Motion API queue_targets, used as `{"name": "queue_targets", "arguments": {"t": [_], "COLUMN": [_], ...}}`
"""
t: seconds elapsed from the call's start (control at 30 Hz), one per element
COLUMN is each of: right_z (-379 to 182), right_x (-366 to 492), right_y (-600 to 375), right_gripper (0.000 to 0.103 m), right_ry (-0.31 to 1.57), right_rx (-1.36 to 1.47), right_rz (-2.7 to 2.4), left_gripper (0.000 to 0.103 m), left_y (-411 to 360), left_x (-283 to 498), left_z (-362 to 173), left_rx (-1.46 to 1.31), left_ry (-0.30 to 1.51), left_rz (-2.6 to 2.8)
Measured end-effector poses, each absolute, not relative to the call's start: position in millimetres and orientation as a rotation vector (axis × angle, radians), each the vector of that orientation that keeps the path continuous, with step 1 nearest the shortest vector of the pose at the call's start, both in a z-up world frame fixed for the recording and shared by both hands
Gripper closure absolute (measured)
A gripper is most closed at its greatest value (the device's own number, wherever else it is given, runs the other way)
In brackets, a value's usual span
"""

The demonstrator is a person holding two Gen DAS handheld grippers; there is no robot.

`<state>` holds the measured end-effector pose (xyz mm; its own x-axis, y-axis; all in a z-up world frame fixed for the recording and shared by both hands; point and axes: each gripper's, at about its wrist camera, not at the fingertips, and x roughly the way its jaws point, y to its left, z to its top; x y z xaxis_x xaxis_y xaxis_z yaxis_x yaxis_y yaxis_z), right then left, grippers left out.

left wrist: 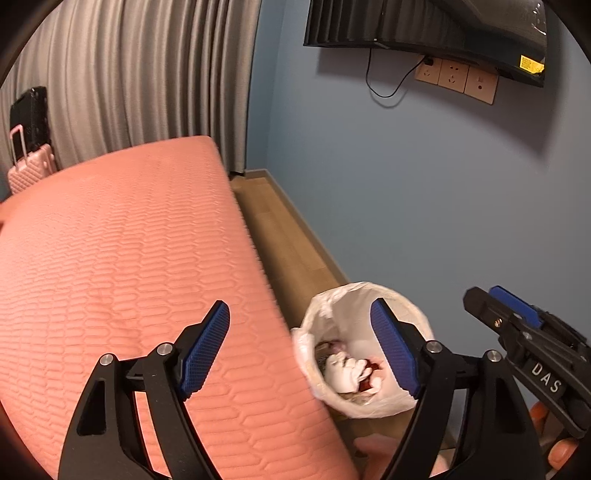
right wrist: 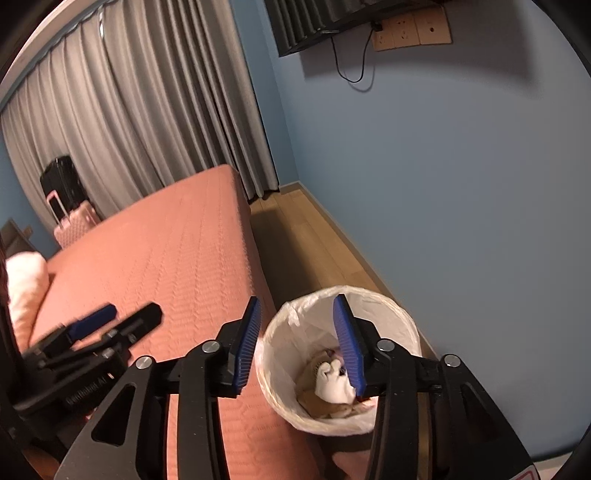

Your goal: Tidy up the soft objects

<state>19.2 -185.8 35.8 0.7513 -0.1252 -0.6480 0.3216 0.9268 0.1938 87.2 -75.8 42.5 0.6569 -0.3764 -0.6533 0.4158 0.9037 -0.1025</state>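
A round bin (left wrist: pixel 410 306) lined with a white bag stands on the floor beside the bed; it shows too in the right wrist view as the bin (right wrist: pixel 391 314). Inside lie soft things (left wrist: pixel 351 373), white, red and tan, and a white soft toy (right wrist: pixel 334 384) tops the pile. My left gripper (left wrist: pixel 301 349) is open and empty, straddling the bed edge and the bin. Open and empty as well, my right gripper (right wrist: pixel 297 345) hangs over the bin's left rim. The right gripper (left wrist: pixel 513 314) appears at the right of the left wrist view, and the left gripper (right wrist: pixel 110 321) over the bed.
The pink quilted bed (left wrist: pixel 122 266) fills the left. A pink pillow (right wrist: pixel 24 284) lies at its far left. A pink suitcase (left wrist: pixel 31 166) and a black one stand by grey curtains. A strip of wooden floor (left wrist: pixel 291 251) runs along the blue wall, under a wall-mounted TV (left wrist: pixel 424 26).
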Motion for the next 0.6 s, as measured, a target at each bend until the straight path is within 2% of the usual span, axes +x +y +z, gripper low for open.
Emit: {"name": "queue_targets", "arguments": {"t": [0.17,0.33,0.53,0.6], "right_z": [30.2,24.3,15.5,12.6], "right_x": [8.3,-6.1,-16.5,-19.6], "right_y": [-179.5,-174.3,-167.6,-165.3], "right_gripper": [0.044,0.039,0.029,0.029], "right_ry": [0.705,0.718,0.738,0.740], "right_rx": [0.263,0.260,0.251,0.245], "right_rz": [-0.244,-0.255,-0.263,-0.266], "left_gripper": [0.017,0.016,0.014,0.012], "left_y": [-64.6,-52.0,-42.9,-40.9], "left_x": [77.0,70.4,62.1,59.8], "left_z": [39.5,31.8,21.2,18.5], "left_rx": [0.096,0.089,0.101,0.103], "left_ry": [0.709,0.725,0.739,0.741], "left_rz": [-0.399,-0.369,-0.343,-0.338]}}
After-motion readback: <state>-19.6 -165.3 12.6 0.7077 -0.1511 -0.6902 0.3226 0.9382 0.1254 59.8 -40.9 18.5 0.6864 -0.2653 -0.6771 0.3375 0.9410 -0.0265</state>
